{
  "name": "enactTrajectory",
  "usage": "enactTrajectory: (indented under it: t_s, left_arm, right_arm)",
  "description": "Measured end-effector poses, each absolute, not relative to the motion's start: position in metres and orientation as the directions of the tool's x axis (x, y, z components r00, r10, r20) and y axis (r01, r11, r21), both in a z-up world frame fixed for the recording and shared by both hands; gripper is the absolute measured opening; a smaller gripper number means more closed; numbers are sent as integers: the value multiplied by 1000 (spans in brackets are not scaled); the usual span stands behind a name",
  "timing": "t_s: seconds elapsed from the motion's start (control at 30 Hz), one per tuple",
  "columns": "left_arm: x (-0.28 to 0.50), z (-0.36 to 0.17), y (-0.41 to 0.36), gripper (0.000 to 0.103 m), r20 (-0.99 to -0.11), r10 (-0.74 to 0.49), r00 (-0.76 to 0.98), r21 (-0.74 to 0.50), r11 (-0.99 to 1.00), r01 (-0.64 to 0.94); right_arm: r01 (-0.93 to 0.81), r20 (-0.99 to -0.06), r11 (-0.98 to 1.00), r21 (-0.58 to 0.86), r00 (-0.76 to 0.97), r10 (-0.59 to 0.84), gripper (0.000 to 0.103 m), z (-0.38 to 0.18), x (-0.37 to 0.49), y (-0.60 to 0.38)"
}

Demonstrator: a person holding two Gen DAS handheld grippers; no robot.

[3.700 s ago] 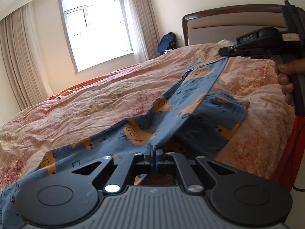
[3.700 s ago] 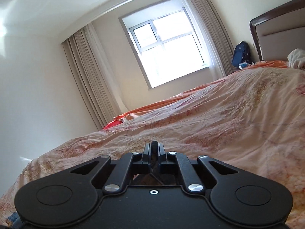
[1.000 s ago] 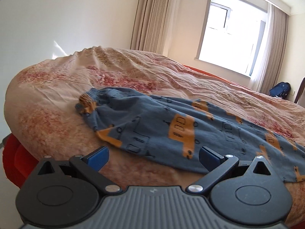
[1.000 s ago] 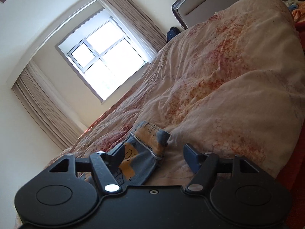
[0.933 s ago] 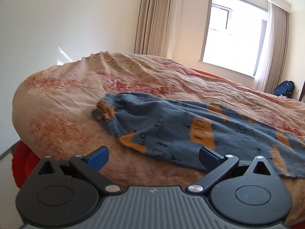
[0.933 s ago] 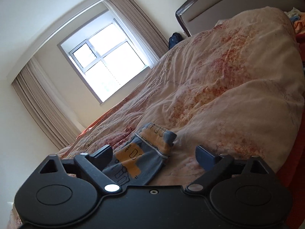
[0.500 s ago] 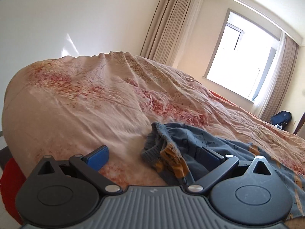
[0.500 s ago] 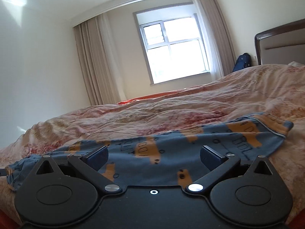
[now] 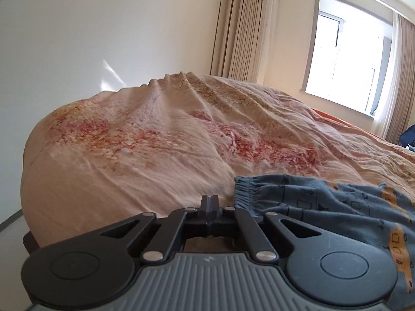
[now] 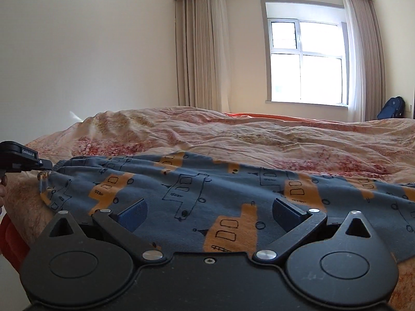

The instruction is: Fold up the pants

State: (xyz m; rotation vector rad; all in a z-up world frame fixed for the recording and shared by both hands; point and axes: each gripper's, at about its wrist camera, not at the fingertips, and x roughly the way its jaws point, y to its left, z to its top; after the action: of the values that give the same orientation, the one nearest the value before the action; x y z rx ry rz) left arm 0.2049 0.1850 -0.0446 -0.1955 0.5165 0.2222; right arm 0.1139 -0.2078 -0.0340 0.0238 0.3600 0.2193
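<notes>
The left gripper (image 9: 210, 202) has its jaws pressed together at the elastic waistband of the pants (image 10: 207, 189); whether cloth is pinched cannot be told. The right gripper (image 10: 209, 213) stands wide apart over the pants, which lie spread on the bed (image 10: 285, 140).

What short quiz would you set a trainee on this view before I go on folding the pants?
1. True or false: the right claw stands open, with the pants showing between its fingers.
2. The left claw is: A) shut, B) wide open, C) out of view.
3. Which part of the pants lies nearest the left claw?
Key: 1 true. 2 A. 3 the gathered waistband.
</notes>
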Motion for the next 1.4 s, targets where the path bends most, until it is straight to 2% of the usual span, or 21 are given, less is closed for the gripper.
enactTrajectory:
  t_s: [0.07, 0.1, 0.13, 0.17, 0.2, 0.23, 0.3, 0.37, 0.43, 0.6, 0.7, 0.8, 0.83, 0.9, 1.03, 1.17, 1.23, 1.4]
  left_arm:
    - [201, -44, 184, 0, -510, 143, 848, -144, 958, -248]
    - [198, -41, 182, 8, -499, 146, 854, -147, 957, -249]
    - [194, -37, 180, 24, -487, 150, 860, -144, 958, -249]
    - [192, -33, 176, 34, -476, 156, 865, -138, 959, -249]
    - [190, -28, 172, 55, -464, 167, 870, -131, 958, -254]
    - [188, -23, 166, 72, -452, 173, 875, -126, 959, -254]
    - [187, -12, 150, 85, -427, 140, 893, -121, 970, -210]
    - [190, -4, 130, 88, -414, 79, 907, -112, 984, -137]
    - [197, 0, 98, 99, -419, 8, 908, -82, 995, -47]
    - [223, -11, 17, 102, -485, -149, 862, -19, 987, 160]
    - [247, -21, -25, 102, -511, -195, 837, 25, 970, 241]
    - [277, -36, -63, 102, -521, -120, 845, 179, 953, 246]
    - [288, -44, -75, 102, -512, -67, 856, 253, 941, 224]
    - [305, -54, -86, 103, -499, -11, 867, 315, 929, 193]
    - [318, -56, -91, 103, -511, 32, 859, 300, 943, 143]
    - [301, -47, -109, 103, -450, 73, 890, 361, 926, 107]
    - [289, -39, -122, 103, -445, 12, 895, 325, 934, 150]
    - [262, -29, -170, 103, -482, -279, 830, 103, 923, 370]
  right_arm:
    - [-214, -364, 975, 52, 905, 219, 103, -38, 116, -205]
    - [-211, -374, 976, 52, 902, 215, 103, -40, 117, -204]
    - [-206, -385, 977, 57, 898, 212, 103, -43, 118, -205]
    - [-205, -386, 977, 63, 897, 213, 103, -44, 118, -205]
    - [-204, -384, 976, 69, 898, 215, 103, -44, 117, -207]
    - [-202, -377, 977, 72, 901, 214, 103, -45, 116, -209]
    - [-199, -365, 978, 66, 907, 209, 103, -45, 114, -212]
    - [-195, -350, 980, 46, 915, 199, 103, -45, 111, -215]
    - [-185, -336, 982, 28, 924, 183, 103, -46, 110, -220]
    - [-121, -330, 992, 32, 936, 125, 103, -53, 106, -244]
    - [-54, -330, 998, 39, 942, 64, 103, -62, 100, -269]
    - [23, -321, 999, 34, 947, -10, 103, -69, 90, -299]
    - [40, -305, 999, 36, 952, -27, 103, -69, 85, -308]
    - [66, -246, 997, 33, 968, -56, 103, -67, 70, -328]
    - [155, -192, 988, 13, 970, -149, 103, -65, 49, -363]
    - [249, -190, 967, 45, 953, -236, 103, -66, 44, -398]
    - [275, -185, 959, 76, 948, -257, 103, -69, 43, -414]
    - [318, -183, 937, 146, 939, -290, 103, -68, 44, -443]
